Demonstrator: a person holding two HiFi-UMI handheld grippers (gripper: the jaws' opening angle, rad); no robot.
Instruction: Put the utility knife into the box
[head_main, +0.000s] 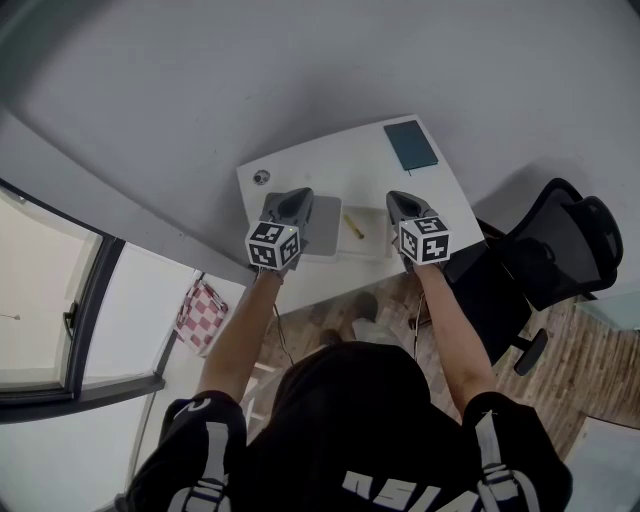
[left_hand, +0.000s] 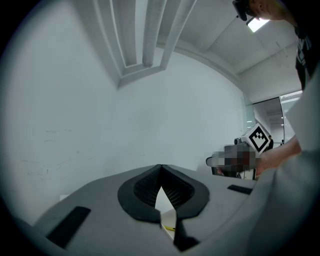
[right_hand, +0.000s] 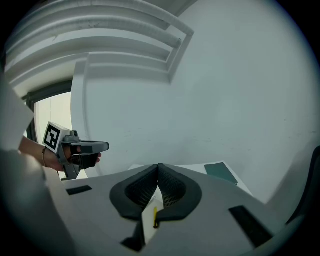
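A yellow utility knife (head_main: 354, 225) lies on the white table (head_main: 340, 165), between my two grippers. It shows as a yellow sliver under the jaws in the left gripper view (left_hand: 170, 228) and the right gripper view (right_hand: 155, 218). A flat grey box part (head_main: 324, 228) lies just left of the knife, with a pale part beside it. My left gripper (head_main: 297, 193) hovers over the grey part, jaws shut and empty (left_hand: 161, 168). My right gripper (head_main: 396, 197) hangs right of the knife, also shut and empty (right_hand: 158, 167).
A teal notebook (head_main: 411, 145) lies at the table's far right corner, also seen as a teal slab (right_hand: 220, 173). A small round object (head_main: 261, 177) sits at the far left corner. A black office chair (head_main: 556, 250) stands to the right. A wall runs behind the table.
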